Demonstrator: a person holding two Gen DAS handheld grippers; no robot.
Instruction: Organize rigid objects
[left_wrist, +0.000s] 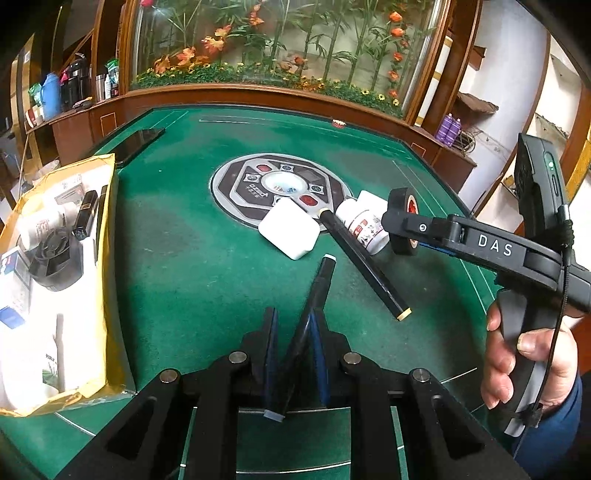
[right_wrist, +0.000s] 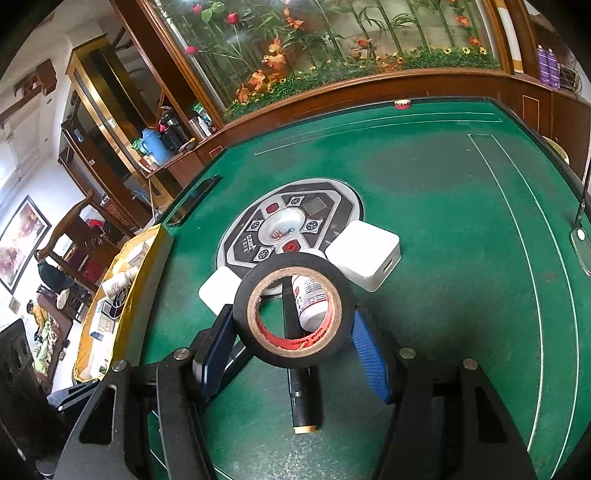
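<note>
Left claw (left_wrist: 295, 328) clamped narrow on a slim black stick (left_wrist: 314, 295), lower centre; right claw (right_wrist: 291, 332) gripping a black tape roll (right_wrist: 293, 312) above the green tabletop (right_wrist: 443, 206).

Two matte black handheld grippers, plastic-bodied. Left gripper (left_wrist: 295, 332): flat black fingers faced with ribbed blue rubber pads (left_wrist: 272, 354), black linkage arms pinned by round silver screw heads (left_wrist: 238, 357) at nine and three o'clock of the pads. Right gripper (right_wrist: 291, 332): same build, bright blue ribbed pads (right_wrist: 371, 360), silver pins on the arms. In the left view, white "DAS" lettering (left_wrist: 495, 245) on its side, small green indicator light (left_wrist: 551, 165) at twelve o'clock of that, thin black cable (left_wrist: 561, 295) down the grey-backed handle. Dark blue sleeve (left_wrist: 554, 435) at the wrist.
</note>
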